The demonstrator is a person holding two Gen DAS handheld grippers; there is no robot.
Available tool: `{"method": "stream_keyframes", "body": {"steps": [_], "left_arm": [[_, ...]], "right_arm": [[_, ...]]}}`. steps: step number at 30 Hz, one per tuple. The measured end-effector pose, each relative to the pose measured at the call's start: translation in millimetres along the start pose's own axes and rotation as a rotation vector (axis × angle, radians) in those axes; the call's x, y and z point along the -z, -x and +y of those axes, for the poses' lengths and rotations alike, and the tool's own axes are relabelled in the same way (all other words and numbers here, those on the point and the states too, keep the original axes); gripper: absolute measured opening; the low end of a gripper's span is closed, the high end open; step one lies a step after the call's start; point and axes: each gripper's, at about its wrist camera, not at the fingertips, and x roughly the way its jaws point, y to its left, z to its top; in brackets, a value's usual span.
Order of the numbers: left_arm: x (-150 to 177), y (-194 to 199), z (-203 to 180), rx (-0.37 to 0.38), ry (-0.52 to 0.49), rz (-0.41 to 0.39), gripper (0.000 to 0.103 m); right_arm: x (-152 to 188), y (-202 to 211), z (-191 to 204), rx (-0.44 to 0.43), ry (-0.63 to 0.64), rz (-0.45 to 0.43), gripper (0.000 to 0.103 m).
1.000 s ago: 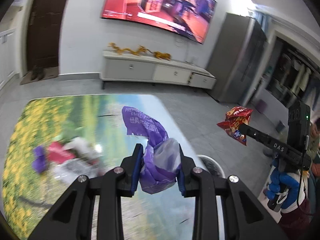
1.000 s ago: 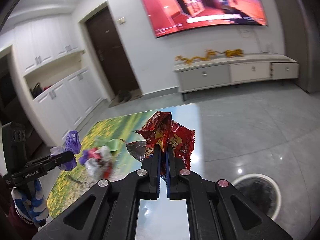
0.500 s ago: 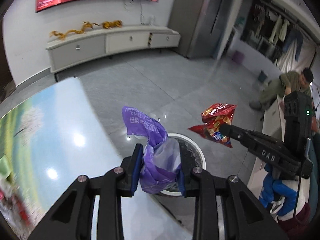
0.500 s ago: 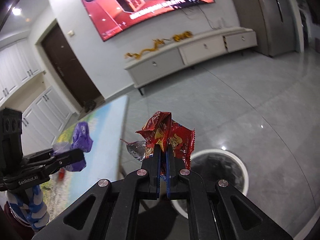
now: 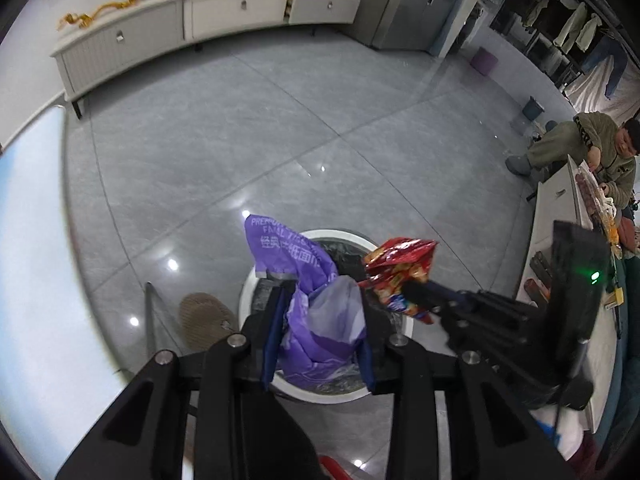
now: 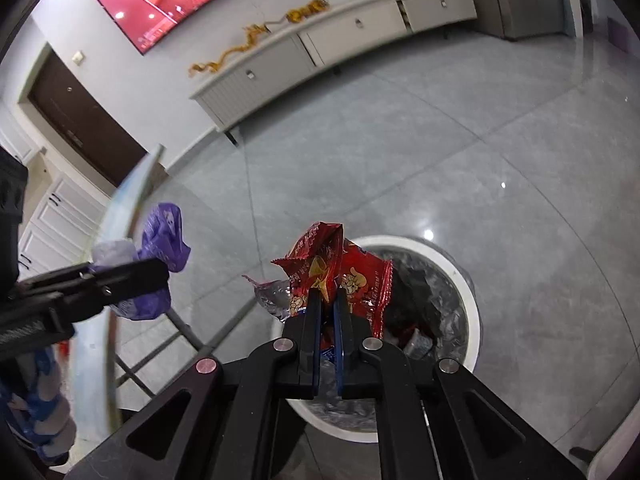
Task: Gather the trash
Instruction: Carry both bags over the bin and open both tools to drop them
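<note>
A crumpled purple plastic wrapper (image 5: 296, 256) sits between the pads of my left gripper (image 5: 322, 296), whose jaws are starting to open while still touching it. It hangs over the white-rimmed round bin (image 5: 249, 292) with its dark liner. My right gripper (image 6: 327, 296) holds a red snack bag (image 6: 360, 280) above the same bin (image 6: 469, 300); its jaws are also beginning to part, the bag still pinched. In the left wrist view the red snack bag (image 5: 400, 260) and right gripper (image 5: 410, 292) hover just right of the purple wrapper. The left gripper (image 6: 160, 276) shows at the left of the right wrist view.
The glossy table (image 5: 28, 240) lies to the left, its edge (image 6: 120, 208) close to the bin. A brown slipper (image 5: 204, 320) lies on the grey tiled floor beside the bin. A long white TV cabinet (image 5: 200, 20) lines the far wall. A person (image 5: 592, 148) sits at the far right.
Both grippers swung away from the table with their trash and dropped down over the bin, now pointing steeply down at it. The table's clutter has left the views.
</note>
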Motion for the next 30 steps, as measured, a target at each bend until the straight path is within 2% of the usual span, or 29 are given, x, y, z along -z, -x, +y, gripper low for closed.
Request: {"method": "stream_keyframes", "body": {"steps": [4, 6, 8, 10, 14, 19, 30], "left_arm": [[-4, -23, -4, 0.029, 0.008, 0.048, 0.036], [-8, -33, -5, 0.051, 0.016, 0.073, 0.038], [-6, -38, -7, 0.061, 0.019, 0.083, 0.044], [-7, -39, -5, 0.073, 0.027, 0.085, 0.053], [-8, -38, -5, 0.082, 0.039, 0.078, 0.053], [-5, -19, -3, 0.067, 0.047, 0.025, 0.053], [13, 63, 4, 0.002, 0.07, -0.169, 0.053]], "right_arm": [[5, -19, -15, 0.02, -0.03, 0.037, 0.008], [6, -25, -21, 0.02, -0.046, 0.051, 0.014], [7, -28, -26, 0.027, -0.056, 0.058, 0.031], [8, -29, -27, 0.033, -0.058, 0.059, 0.037], [9, -26, -29, 0.046, -0.06, 0.057, 0.038], [9, -14, -24, 0.06, -0.05, 0.038, 0.038], [4, 39, 12, 0.054, 0.019, -0.06, 0.039]]}}
